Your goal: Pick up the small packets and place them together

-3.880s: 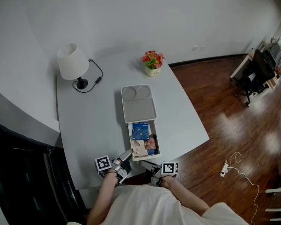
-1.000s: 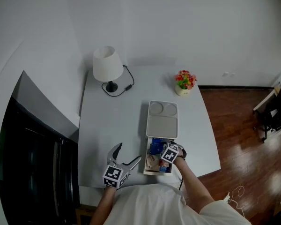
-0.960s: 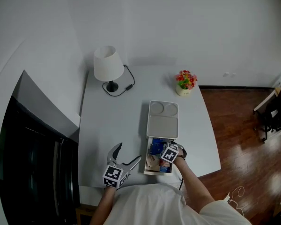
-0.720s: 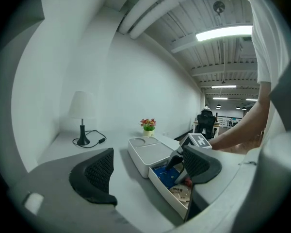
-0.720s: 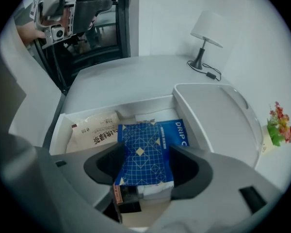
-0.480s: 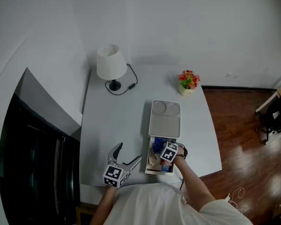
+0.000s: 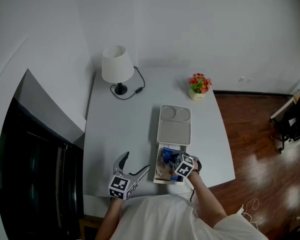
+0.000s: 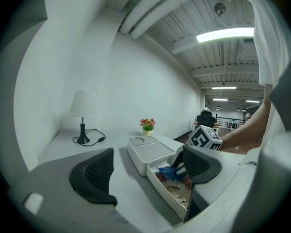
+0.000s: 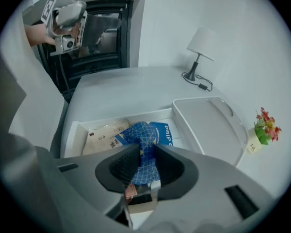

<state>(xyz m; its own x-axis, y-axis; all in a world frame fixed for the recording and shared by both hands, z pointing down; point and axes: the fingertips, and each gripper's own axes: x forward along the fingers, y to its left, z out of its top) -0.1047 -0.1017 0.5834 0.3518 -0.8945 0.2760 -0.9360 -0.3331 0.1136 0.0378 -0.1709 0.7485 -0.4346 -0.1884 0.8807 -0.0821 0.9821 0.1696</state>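
On the table (image 7: pixel 120 134), right gripper (image 9: pixel 146 150) just closed on a blue packet (image 9: pixel 141 132).

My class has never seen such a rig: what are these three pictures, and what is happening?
No robot here: a person holds a two-jaw gripper in each hand. One picture comes from a camera on the head, looking down; the other two from cameras riding on the grippers. On the grey table stand a lamp, a flower pot and a white box of small packets. The right gripper, whose jaws have just been closing, pinches a blue packet over the box. The left gripper is open and empty beside it.
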